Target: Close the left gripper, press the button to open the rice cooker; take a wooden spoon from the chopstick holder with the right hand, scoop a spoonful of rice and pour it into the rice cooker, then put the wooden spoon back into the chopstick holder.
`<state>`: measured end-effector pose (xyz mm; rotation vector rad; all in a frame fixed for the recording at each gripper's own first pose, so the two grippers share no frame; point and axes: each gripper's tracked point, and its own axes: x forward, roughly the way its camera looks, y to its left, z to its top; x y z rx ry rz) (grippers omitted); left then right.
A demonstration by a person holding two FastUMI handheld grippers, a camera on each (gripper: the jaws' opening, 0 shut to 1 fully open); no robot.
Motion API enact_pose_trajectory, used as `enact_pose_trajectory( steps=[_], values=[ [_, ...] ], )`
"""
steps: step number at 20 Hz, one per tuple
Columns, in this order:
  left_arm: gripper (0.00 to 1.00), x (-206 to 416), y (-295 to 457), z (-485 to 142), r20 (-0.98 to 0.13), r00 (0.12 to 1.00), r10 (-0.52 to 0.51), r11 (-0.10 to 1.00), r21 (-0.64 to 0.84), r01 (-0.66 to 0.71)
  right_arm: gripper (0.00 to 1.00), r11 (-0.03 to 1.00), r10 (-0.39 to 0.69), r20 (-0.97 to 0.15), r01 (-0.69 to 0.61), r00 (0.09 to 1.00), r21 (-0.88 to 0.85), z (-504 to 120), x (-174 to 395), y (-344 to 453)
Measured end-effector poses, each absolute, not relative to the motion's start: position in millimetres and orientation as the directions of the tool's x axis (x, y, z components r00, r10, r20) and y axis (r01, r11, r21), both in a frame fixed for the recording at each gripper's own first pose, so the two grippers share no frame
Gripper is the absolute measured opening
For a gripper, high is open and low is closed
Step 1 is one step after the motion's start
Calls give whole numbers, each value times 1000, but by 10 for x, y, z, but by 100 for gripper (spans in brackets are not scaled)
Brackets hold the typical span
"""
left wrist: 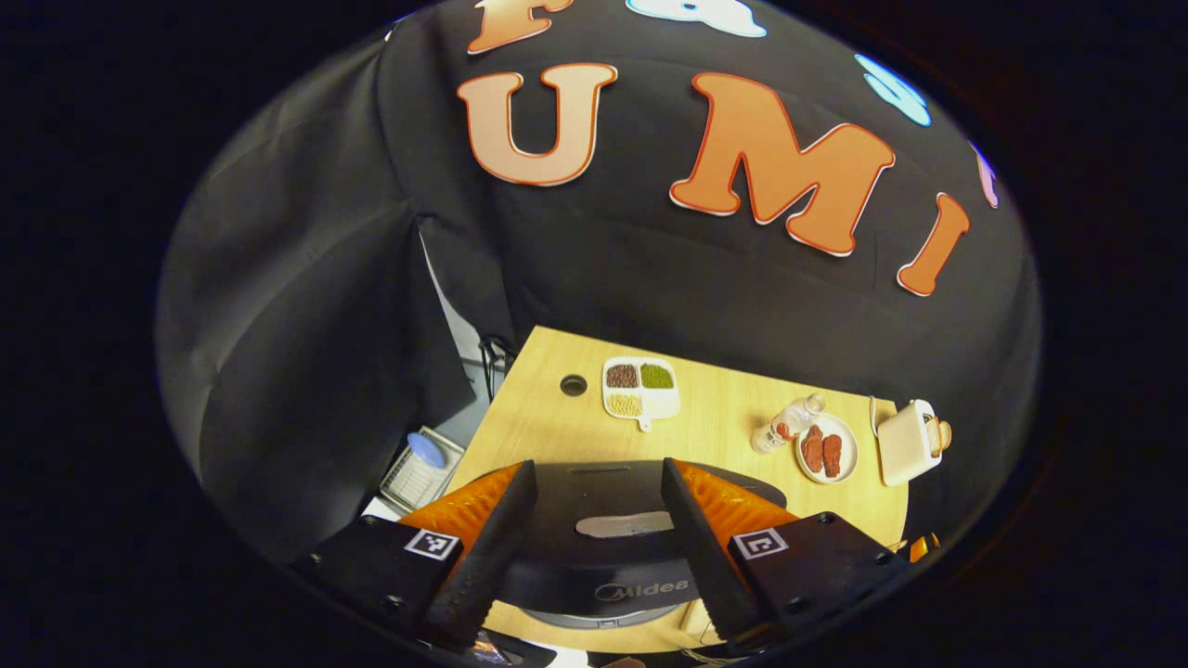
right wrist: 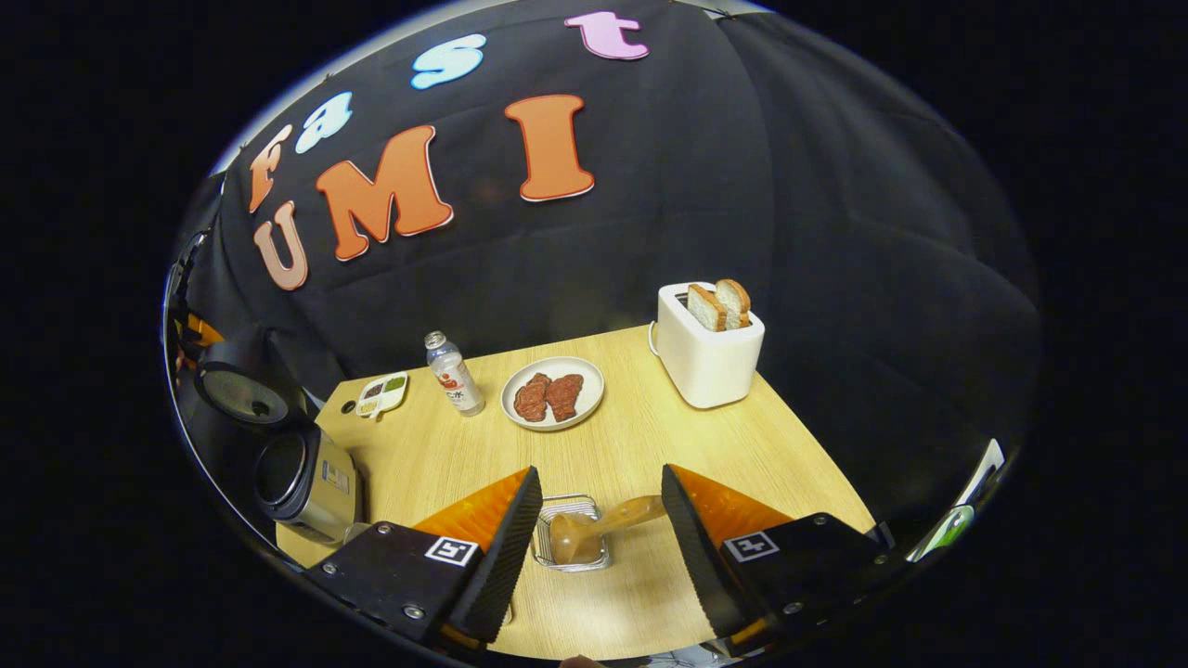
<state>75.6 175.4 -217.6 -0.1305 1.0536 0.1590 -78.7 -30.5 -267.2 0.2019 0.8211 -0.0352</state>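
A: What is closest to the lens on my left feed?

B: On the left gripper view I see the left gripper with its fingers spread wide, released, nothing between them. Framed in that gap sits the dark rice cooker, right below the fingers, with a pale oval patch on its top.

A: And past the cooker?

B: The wooden counter runs away from me. I see a small divided dish with brown, green and pale grains, then a bottle lying beside a plate of two reddish meat pieces, and a white toaster at the far right edge. Off the counter's left edge, lower down, a wire rack holds something blue.

A: Now the right feed.

B: On the right gripper view the right gripper also has its fingers apart, gripping nothing. Between them, on the counter, I see the wire chopstick holder with the wooden spoon lying across it, bowl towards the left finger, handle reaching towards the right finger. I cannot tell whether the handle touches that finger.

A: Farther out?

B: The plate with the meat, the bottle standing upright just left of it, the divided dish beyond, and the toaster with two slices of bread sticking up. At the counter's left end I see the rice cooker with its lid raised.
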Motion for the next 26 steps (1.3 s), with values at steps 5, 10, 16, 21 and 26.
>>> enact_pose_trajectory(
  steps=[5,10,16,21,26],
  values=[
    [93,159,1548,-2507,-951,310,5,983,-53,-176,81,982,99,-719,51,688,184,-2601,-711,-63],
    [94,-423,1424,-2994,-989,134,-57,978,-82,-190,81,980,141,-718,5,681,198,-2607,-727,149],
    [87,-784,1399,-3465,-999,30,-28,982,-33,-186,81,980,165,-727,-28,667,197,-2676,-763,268],
    [90,-753,1352,-3525,-998,16,54,991,52,-127,81,981,170,-733,-47,659,186,-2716,-778,309],
    [88,-741,1363,-3510,-999,16,50,991,47,-128,81,979,188,-736,-61,651,196,-2750,-786,388]
  ],
)
